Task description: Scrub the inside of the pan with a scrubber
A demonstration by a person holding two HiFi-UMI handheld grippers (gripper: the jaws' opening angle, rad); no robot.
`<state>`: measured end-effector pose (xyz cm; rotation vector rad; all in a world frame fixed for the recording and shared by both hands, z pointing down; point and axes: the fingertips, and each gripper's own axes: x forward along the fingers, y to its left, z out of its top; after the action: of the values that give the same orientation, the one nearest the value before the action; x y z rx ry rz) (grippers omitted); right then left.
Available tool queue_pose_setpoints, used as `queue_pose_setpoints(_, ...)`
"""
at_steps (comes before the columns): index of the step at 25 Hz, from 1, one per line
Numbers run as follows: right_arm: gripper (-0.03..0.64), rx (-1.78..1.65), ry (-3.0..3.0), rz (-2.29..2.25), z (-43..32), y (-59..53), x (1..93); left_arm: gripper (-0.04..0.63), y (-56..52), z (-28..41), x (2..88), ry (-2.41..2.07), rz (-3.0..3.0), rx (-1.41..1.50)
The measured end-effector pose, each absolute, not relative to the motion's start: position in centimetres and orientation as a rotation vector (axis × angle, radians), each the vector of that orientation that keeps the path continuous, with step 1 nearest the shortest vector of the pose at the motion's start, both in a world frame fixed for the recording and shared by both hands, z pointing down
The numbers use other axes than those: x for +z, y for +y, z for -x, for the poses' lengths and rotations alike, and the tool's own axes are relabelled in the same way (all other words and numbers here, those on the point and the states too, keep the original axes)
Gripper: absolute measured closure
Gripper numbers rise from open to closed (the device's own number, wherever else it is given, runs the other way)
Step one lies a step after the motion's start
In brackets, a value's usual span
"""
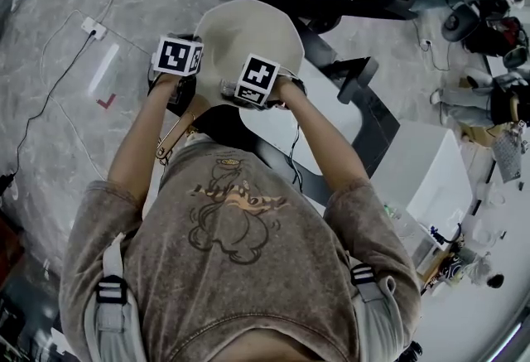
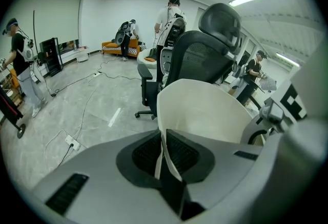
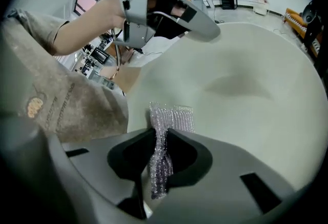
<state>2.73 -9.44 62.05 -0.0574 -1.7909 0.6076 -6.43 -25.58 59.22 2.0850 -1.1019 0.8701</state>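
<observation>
Two-handed, we are clamping the left hand-held gripper on the pan by its rim, holding it above the floor, and the right hand-held gripper on the silvery scrubber, its tip lying at the pan's inside. Scrubbing is seemingly underway, hardly finished.

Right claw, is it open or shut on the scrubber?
Shut on it. In the right gripper view the right claw pinches the silvery mesh scrubber between its pads, with the pan and its pale inside beyond.
</observation>
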Motion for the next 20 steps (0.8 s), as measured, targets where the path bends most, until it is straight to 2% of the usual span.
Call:
queue_pose_setpoints(10, 0.522, 0.658, -1.935, -0.047, 3.0, -13.6, 63.4, 0.551, -25.5, 6.5, 59.3, -1.092, -2.07, 0.824)
queue_pose_setpoints(20, 0.518, 0.562, -1.956, -0.281, 3.1, -20.7, 65.6, 0.551, -25.5, 6.6, 59.5, -1.082, -2.069, 0.796)
